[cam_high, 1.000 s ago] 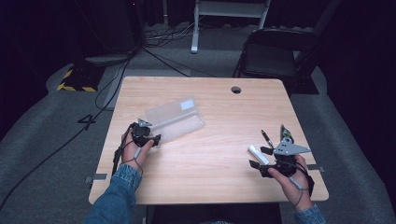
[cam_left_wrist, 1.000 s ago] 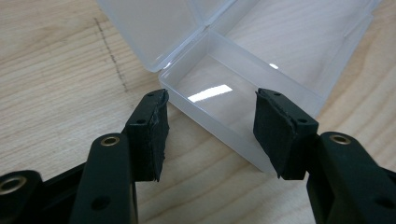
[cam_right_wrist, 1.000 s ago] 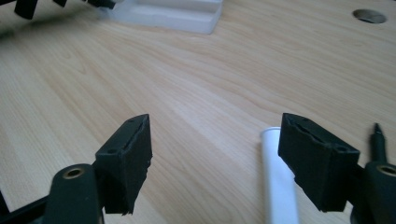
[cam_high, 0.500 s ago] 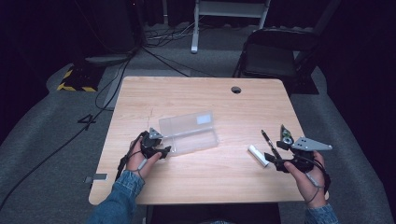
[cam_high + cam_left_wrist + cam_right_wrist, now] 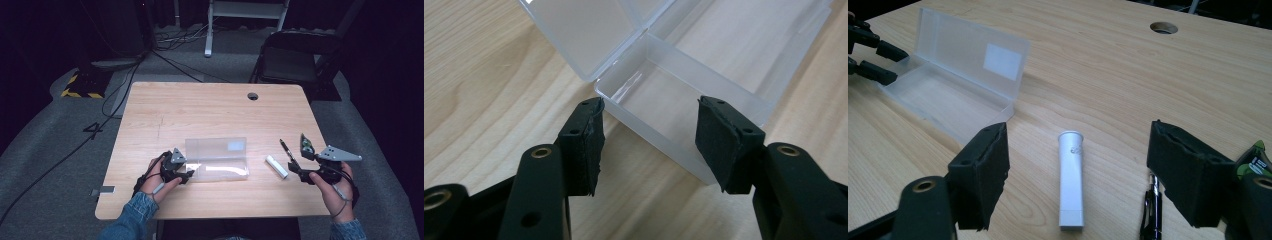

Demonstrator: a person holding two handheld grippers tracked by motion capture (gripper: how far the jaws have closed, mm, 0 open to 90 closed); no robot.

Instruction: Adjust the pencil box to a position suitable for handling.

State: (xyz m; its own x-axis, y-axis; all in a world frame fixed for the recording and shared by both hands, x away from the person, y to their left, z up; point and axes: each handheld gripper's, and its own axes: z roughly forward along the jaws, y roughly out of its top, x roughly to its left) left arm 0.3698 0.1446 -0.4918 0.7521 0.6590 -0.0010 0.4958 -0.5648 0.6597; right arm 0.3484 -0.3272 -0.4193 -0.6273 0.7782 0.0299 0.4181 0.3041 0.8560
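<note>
A clear plastic box [image 5: 217, 169] lies open on the wooden table [image 5: 210, 107], its lid [image 5: 216, 146] standing up at the back. My left gripper [image 5: 187, 172] is shut on the box's short left end; in the left gripper view its pads [image 5: 586, 140] press the end wall of the box [image 5: 684, 85]. My right gripper [image 5: 296, 166] is open near the table's right side. A white tube [image 5: 1071, 180] lies flat on the wood just ahead of its jaws, touching neither. A black pen [image 5: 1152, 212] lies beside its right jaw.
A round cable hole [image 5: 253, 96] sits at the far right of the table top. Behind the table stand a black folding chair [image 5: 295, 60] and a white frame [image 5: 245, 15]. Cables run over the grey floor at the left.
My left gripper has dragged the box to the right and nearer the front edge, turning it parallel to that edge. The right gripper has drawn back to the right, away from the tube.
</note>
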